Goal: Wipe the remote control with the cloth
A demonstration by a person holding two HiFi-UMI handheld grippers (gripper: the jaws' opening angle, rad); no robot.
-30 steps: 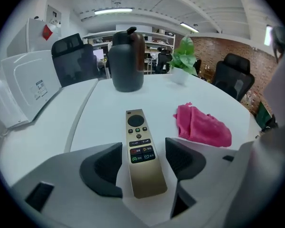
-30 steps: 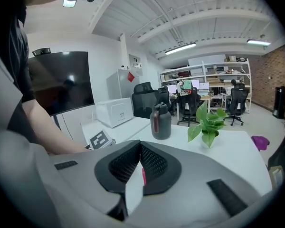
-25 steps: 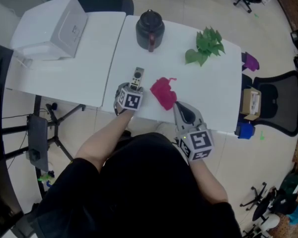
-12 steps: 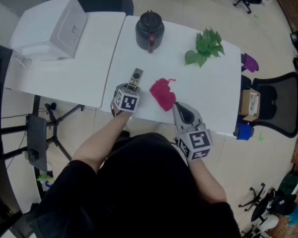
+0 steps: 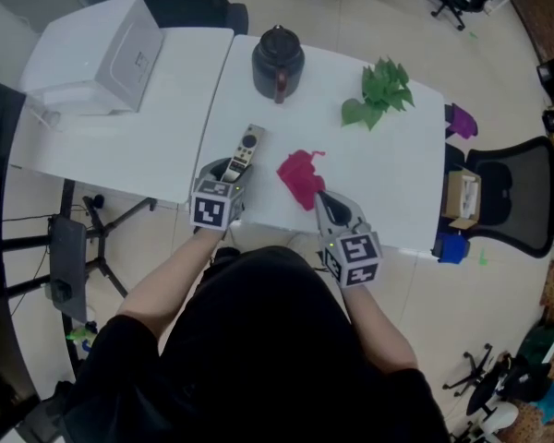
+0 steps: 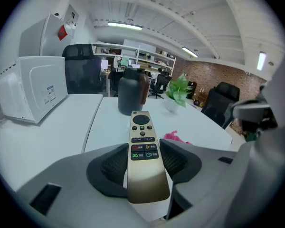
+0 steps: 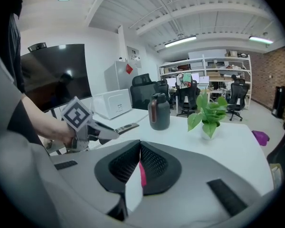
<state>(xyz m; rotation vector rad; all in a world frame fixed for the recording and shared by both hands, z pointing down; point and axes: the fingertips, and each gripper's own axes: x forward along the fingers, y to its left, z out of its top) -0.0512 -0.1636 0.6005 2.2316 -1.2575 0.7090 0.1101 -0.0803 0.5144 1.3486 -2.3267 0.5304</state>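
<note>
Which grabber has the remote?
The left gripper: its fingers have just closed on the remote control. The right gripper only pinches the pink cloth.

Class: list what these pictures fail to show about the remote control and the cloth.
- Underside of the remote control: turned away from the left gripper view and head view.
- Most of the cloth: right gripper view shows a pink sliver; the right gripper's shut fingers hide the rest.
- Button labels: too small in the head view.
</note>
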